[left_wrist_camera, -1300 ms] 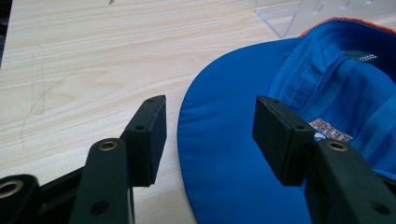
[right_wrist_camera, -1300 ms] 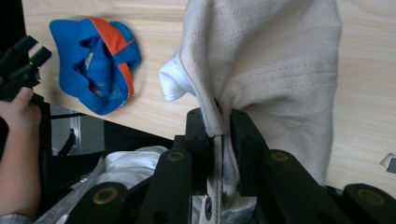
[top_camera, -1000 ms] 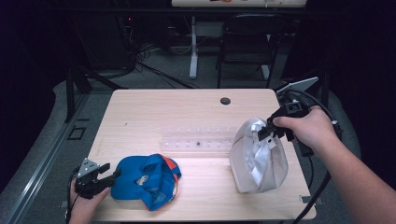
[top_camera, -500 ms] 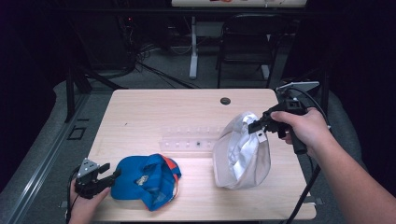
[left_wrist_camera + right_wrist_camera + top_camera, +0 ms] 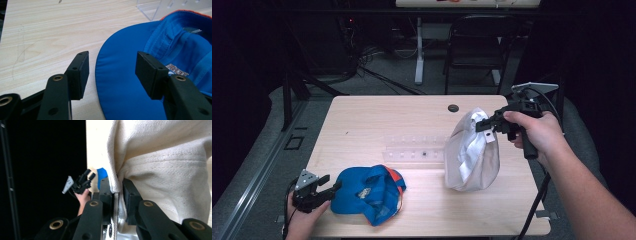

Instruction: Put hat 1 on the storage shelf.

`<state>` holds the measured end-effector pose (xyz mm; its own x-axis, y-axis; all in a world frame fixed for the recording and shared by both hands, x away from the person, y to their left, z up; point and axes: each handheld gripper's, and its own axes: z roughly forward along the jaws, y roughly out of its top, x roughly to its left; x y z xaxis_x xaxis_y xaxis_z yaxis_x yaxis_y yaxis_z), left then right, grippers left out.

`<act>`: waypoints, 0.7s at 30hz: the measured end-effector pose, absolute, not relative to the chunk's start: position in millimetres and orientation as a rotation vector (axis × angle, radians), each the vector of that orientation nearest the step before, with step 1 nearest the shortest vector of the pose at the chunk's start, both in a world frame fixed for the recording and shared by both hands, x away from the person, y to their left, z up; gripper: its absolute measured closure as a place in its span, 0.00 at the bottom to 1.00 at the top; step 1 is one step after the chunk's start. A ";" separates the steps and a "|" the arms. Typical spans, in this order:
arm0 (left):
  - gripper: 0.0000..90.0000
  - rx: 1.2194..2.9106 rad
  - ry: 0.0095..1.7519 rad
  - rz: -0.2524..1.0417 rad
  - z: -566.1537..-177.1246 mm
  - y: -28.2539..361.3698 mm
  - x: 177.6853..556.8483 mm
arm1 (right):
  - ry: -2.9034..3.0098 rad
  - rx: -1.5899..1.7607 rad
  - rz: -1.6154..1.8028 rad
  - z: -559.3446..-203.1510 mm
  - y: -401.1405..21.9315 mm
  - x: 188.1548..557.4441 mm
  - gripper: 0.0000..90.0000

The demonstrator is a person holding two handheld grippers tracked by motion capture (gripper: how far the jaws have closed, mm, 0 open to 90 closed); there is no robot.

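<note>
Two caps were in play on the bench [image 5: 362, 125]. My right gripper [image 5: 486, 125] had its fingers [image 5: 130, 195] clenched on a fold of the cream cap [image 5: 472, 152], holding it upright near the bench's right side. My left gripper [image 5: 328, 189] hung released, its fingers [image 5: 80, 72] straddling the blue cap's [image 5: 367, 192] brim without pressing it.

Right gripper [image 5: 488, 124] raised at far right, held pistol-style in right hand [image 5: 534, 135], forearm entering from bottom right — jaws clamped tight, pointing left. Left gripper [image 5: 328, 190] low at near-left corner, left hand [image 5: 302, 220] beneath — jaws spread apart, level, pointing right.
</note>
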<state>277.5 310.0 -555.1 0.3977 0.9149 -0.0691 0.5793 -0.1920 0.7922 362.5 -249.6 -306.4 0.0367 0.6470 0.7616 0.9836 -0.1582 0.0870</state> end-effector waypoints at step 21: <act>0.50 1.883 1.281 0.549 -554.8 310.0 277.3 | -1.579 -1.779 -1.093 -291.3 -225.6 389.6 0.89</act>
